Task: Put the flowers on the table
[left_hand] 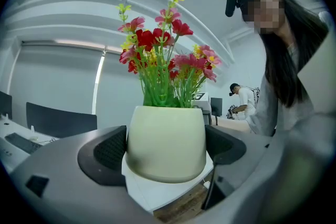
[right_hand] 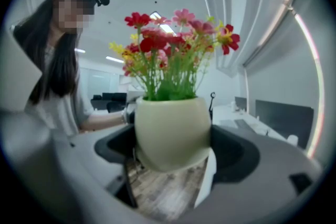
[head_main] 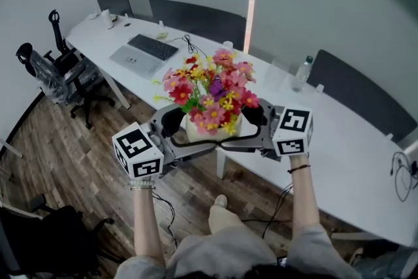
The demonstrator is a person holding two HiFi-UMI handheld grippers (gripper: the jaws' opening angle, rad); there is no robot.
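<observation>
The flowers stand upright in their cream pot, which I hold in the air over the near long edge of the white surface, with wooden floor partly below. My left gripper has its fingers closed on the pot's sides, and my right gripper clamps it from the opposite side, fingers pressed to it. I judge the double grip is there to stop the round pot tipping on its way to the surface
</observation>
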